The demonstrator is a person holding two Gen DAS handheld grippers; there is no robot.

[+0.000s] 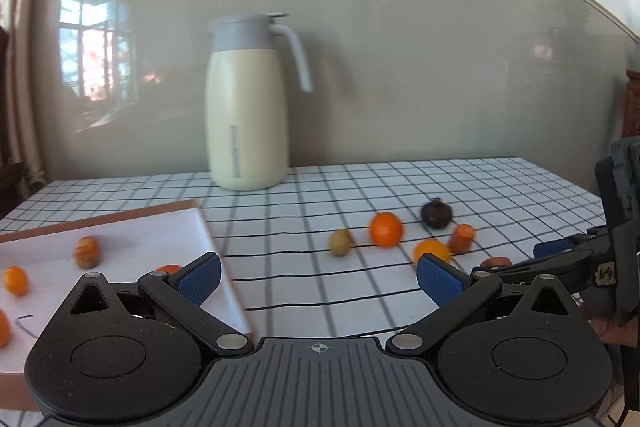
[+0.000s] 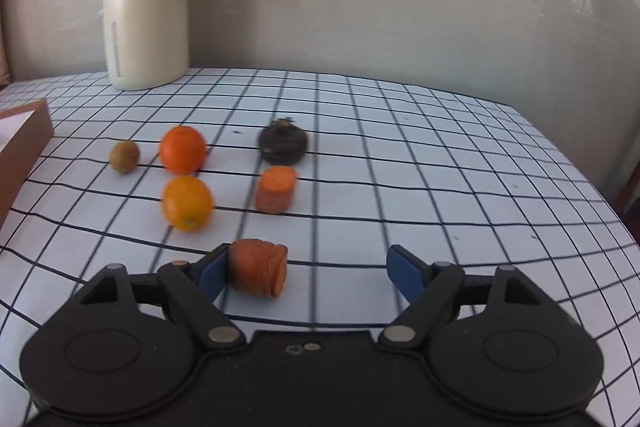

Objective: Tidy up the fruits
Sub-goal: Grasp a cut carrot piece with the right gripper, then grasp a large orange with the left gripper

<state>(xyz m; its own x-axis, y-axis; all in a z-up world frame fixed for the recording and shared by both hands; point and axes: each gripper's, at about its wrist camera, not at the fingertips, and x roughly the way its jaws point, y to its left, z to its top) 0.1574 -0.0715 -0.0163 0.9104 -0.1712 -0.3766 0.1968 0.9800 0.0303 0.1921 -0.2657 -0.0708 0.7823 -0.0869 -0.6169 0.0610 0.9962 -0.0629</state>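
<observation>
On the checked tablecloth lie a kiwi (image 2: 124, 156), an orange (image 2: 183, 149), a yellow-orange citrus (image 2: 187, 202), a dark mangosteen (image 2: 283, 145) and an upright carrot chunk (image 2: 276, 194). A second carrot chunk (image 2: 258, 273) lies between my right gripper's (image 2: 307, 271) open jaws, against the left fingertip (image 2: 212, 275). My left gripper (image 1: 318, 277) is open and empty, over the right edge of a white tray (image 1: 152, 239) that holds a carrot piece (image 1: 87, 252) and small oranges (image 1: 16, 280). The same loose fruits show in the left wrist view, among them the orange (image 1: 385, 229).
A cream thermos jug (image 1: 246, 107) with a grey lid stands at the back of the table by the wall. The tray's brown side (image 2: 24, 147) is at the left edge of the right wrist view. The table's right edge (image 2: 592, 187) drops off.
</observation>
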